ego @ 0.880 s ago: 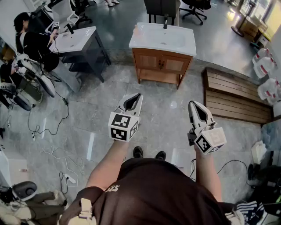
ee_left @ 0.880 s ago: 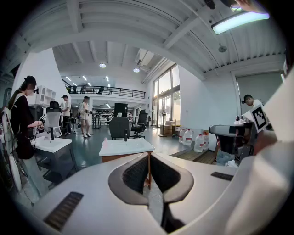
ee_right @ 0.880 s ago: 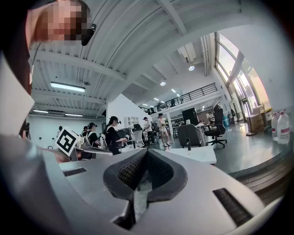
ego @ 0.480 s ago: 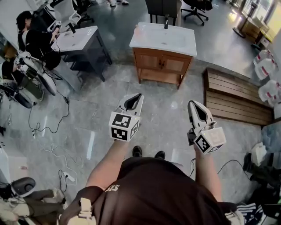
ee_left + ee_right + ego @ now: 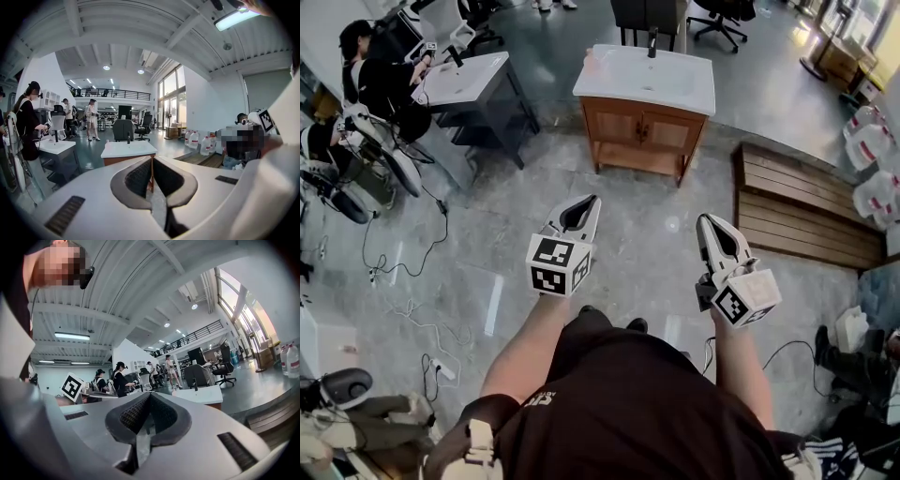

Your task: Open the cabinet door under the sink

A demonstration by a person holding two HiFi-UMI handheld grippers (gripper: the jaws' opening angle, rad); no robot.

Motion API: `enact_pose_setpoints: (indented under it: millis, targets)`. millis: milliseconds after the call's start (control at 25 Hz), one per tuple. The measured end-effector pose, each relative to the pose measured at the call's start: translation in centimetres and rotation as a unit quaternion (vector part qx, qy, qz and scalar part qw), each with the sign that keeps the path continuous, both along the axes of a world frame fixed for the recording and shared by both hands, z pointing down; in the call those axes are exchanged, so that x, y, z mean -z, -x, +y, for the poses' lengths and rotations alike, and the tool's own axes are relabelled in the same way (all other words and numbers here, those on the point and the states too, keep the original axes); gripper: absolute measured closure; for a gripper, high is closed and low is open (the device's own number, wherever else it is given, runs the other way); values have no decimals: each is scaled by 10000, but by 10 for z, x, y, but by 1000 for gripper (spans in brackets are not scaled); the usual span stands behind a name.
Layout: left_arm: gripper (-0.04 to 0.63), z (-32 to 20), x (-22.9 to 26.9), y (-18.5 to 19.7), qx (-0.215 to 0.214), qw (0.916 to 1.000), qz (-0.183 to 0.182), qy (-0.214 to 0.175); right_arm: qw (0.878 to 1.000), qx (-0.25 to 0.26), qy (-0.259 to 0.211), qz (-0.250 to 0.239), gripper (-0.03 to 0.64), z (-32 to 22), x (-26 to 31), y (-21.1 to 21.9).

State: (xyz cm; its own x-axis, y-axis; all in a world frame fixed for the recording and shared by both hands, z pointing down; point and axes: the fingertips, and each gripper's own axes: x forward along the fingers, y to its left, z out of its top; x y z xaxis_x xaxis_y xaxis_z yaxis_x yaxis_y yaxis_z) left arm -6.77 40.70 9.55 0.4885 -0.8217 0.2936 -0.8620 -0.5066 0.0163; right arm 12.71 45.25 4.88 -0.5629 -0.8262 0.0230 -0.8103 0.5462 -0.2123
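The cabinet door (image 5: 619,128) is one of a pair of framed wooden panels on the front of the small vanity, dead ahead at twelve o'clock across the grey floor (image 5: 487,244) and well apart from both my tools. The second door (image 5: 672,138) sits just beside it at three o'clock. Where the two meet I can just make out small dark knobs, too small to describe.

I judge the door stiff and fairly light. It should swing on hinges at its outer edge, perhaps with a slight catch to overcome. The place to take hold is the knob by the centre seam, farthest from the hinge. It is a small target and may be slick, so I'd want a firm pinch and a pull that follows the door's arc.

Above the doors lies the white sink top (image 5: 680,94) with a dark faucet (image 5: 653,42) at its far edge.

The left gripper (image 5: 586,204) points toward the vanity, slightly downward. Its fingers are pressed together with nothing between them. The right gripper (image 5: 711,225) is held level, fingers likewise closed and empty. Either would have to spread before it could take a knob.

At ten o'clock stands a dark vanity (image 5: 487,103). At two o'clock there is a slatted wooden platform (image 5: 797,211).
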Motion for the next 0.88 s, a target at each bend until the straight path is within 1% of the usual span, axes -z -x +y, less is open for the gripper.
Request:
enact_pose_setpoints:
  millis: [160,280,360,480,680,880]
  targets:
    - [569,5,1,-14,-23,9999,124,8,9999,36,89,-111,603,9,-10,-17]
    - [569,4,0,-23,-42,9999,101,0,9999,39,93,-136,603,11,-7,-24]
    - [570,1,1,-28,-59,9999,82,-30,9996,-7,169,-218,603,10,-15,-31]
    - [571,-6,4,-38,-168,9997,111,-124,9992,-45,231,-330,603,3,-21,-36]
    - [575,-30,0,-46,-385,9989,210,-185,9993,-93,274,-236,603,-23,-24,-33]
    - [577,-81,-14,-40,-427,9987,254,-83,9987,-111,448,-205,603,-72,-37,-25]
